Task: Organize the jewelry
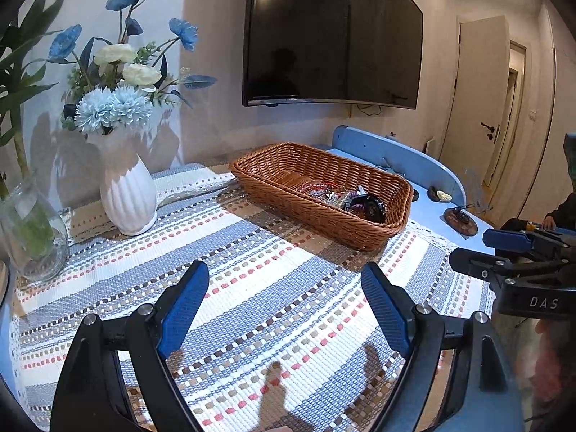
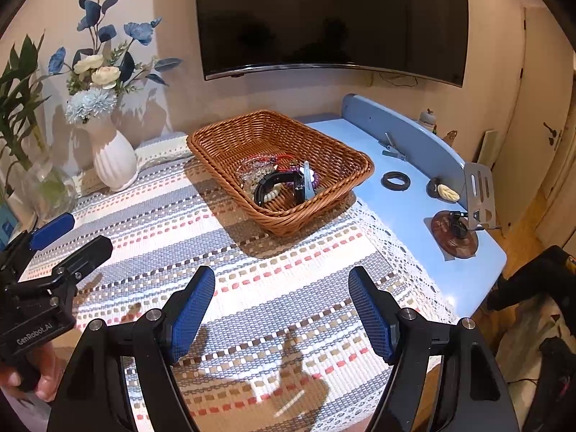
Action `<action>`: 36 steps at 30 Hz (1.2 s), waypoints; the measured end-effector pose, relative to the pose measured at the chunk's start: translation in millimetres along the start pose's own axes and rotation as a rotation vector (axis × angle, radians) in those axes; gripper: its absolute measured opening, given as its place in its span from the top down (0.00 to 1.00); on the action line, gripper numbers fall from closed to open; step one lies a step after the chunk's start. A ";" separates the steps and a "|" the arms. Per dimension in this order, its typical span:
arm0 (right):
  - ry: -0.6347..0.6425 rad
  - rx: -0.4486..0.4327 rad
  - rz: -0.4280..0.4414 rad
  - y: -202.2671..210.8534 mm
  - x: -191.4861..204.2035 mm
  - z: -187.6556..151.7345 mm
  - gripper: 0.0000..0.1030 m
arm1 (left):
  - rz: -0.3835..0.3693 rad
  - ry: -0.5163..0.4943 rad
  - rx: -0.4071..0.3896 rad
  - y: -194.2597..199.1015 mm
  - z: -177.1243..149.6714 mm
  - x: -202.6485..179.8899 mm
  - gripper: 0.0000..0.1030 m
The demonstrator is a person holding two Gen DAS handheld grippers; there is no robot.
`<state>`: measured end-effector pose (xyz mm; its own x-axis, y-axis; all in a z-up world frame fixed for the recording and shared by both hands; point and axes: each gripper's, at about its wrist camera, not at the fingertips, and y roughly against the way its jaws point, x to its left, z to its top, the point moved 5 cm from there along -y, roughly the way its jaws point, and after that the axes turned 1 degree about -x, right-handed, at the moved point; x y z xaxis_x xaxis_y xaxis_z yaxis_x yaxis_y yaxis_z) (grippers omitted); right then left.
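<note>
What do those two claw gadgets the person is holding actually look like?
Each hand-held gripper is black plastic with silver pivot bolts and two fingers faced in textured blue pads. The left hand-held gripper carries white "GenRobot.AI" lettering on its body; the right hand-held gripper shows "DAS". No cables are visible.

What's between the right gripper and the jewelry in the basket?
Nothing stands on the tablecloth between the right gripper and the wicker basket. Only the basket's near wall lies ahead of the jewelry, so the gripper would likely have to go in over the rim. It is open and holds nothing.
</note>
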<state>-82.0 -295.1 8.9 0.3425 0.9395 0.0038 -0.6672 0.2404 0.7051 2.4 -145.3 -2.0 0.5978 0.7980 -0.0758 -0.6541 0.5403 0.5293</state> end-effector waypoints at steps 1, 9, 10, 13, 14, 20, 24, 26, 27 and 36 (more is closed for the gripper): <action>-0.002 0.001 0.001 -0.4 -0.2 -0.2 0.25 | 0.006 -0.002 -0.004 0.5 0.2 0.2 0.16; -0.009 0.010 0.008 -3.5 -1.0 -1.4 0.25 | 0.018 -0.019 0.023 -3.7 -2.1 -0.8 0.16; -0.011 0.010 0.007 -3.6 -1.2 -1.7 0.25 | 0.016 -0.021 0.022 -3.6 -2.5 -1.5 0.16; -0.015 0.011 0.010 -3.7 -2.2 -2.3 0.25 | 0.014 -0.028 0.021 -3.4 -2.8 -2.5 0.16; -0.017 0.011 0.011 -3.7 -2.5 -2.7 0.25 | 0.016 -0.028 0.024 -4.0 -3.1 -2.2 0.16; -0.020 0.014 0.016 -4.2 -3.2 -3.6 0.25 | 0.030 -0.044 0.028 -5.0 -4.1 -3.5 0.16; -0.020 0.019 0.020 -5.4 -3.2 -3.9 0.25 | 0.044 -0.071 0.035 -7.1 -6.3 -6.9 0.16; -0.025 0.026 0.028 -6.7 -3.4 -4.6 0.25 | 0.043 -0.077 0.038 -7.9 -6.7 -7.3 0.16; -0.028 0.030 0.034 -7.2 -3.4 -5.0 0.25 | 0.044 -0.078 0.038 -7.9 -6.6 -7.2 0.16; -0.029 0.020 0.030 -3.6 -5.4 -4.4 0.25 | 0.049 -0.064 0.037 -7.3 -6.3 -5.3 0.16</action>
<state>-84.4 -300.0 3.2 0.3417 0.9387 0.0460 -0.6641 0.2066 0.7185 1.1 -151.8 -10.8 0.5950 0.8037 0.0046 -0.6663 0.4900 0.5620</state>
